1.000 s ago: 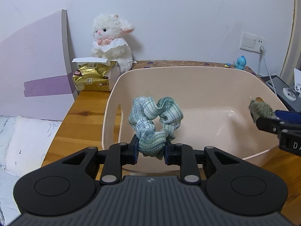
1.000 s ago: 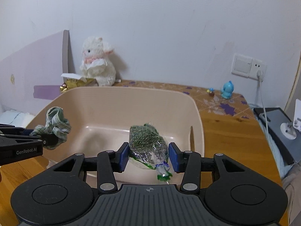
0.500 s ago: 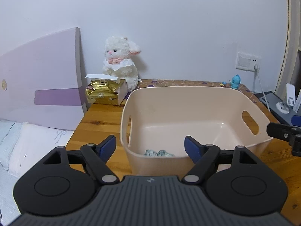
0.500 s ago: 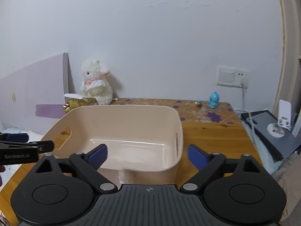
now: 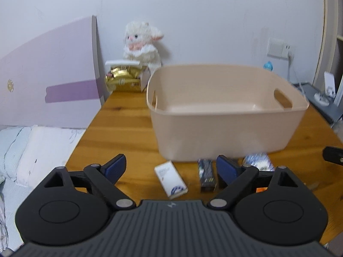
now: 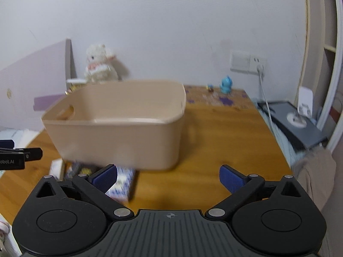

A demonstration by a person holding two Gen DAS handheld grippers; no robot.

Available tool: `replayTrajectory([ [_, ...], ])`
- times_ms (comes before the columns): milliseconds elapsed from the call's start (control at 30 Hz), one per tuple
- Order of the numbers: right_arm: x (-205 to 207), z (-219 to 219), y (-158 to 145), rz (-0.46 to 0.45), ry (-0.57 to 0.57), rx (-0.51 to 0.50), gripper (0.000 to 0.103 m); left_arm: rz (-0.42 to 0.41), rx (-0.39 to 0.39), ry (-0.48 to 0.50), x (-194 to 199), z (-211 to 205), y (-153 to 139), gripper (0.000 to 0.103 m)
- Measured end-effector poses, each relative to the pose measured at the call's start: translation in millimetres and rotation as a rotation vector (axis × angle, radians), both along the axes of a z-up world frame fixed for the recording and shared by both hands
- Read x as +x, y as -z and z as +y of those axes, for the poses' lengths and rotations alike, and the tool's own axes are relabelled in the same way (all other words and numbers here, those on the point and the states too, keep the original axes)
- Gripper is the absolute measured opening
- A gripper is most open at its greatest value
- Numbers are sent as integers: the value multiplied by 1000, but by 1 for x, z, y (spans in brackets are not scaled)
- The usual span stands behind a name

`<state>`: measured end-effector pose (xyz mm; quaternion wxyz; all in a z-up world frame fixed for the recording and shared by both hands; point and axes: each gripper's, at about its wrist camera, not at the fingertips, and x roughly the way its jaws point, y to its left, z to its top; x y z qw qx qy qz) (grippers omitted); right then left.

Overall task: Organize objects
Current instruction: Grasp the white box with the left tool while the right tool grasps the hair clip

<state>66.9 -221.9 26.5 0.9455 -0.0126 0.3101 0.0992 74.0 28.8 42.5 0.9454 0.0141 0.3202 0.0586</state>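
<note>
Left wrist view: wooden bench (image 5: 120, 128) carries a beige bin (image 5: 225, 128), standing upright mid-bench w/ cut-out handles on both ends; inside can't be seen from this low angle. Left gripper (image 5: 171, 167) hovers over the near edge, jaws spread wide, nothing btwn them. Right gripper (image 6: 169, 176) likewise, jaws wide & empty, to the right of the left one. In front of the bin, on the bench: blue-white patterned box (image 6: 121, 185) by the right gripper's left finger, white box (image 5: 170, 179) lying flat, dark packet (image 5: 206, 177) just beside it. Plush lamb (image 5: 141, 42) sits at the far wall, gold pouch (image 5: 123, 80) below it.
</note>
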Motion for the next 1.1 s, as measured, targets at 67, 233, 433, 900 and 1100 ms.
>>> replayTrajectory([
  [67,-1,-2,12,33,15,-1,103,21,8,-12,1,2,12,92],
  [233,-2,-5,47,120,60,16,103,66,-5,-24,9,10,34,92],
  [433,0,-4,83,173,99,53,103,78,-27,-33,15,19,48,92],
  [900,1,12,95,107,112,-48,103,108,-73,-60,34,23,68,92],
  [1100,2,11,94,81,117,-41,88,130,-106,-83,39,28,77,72],
])
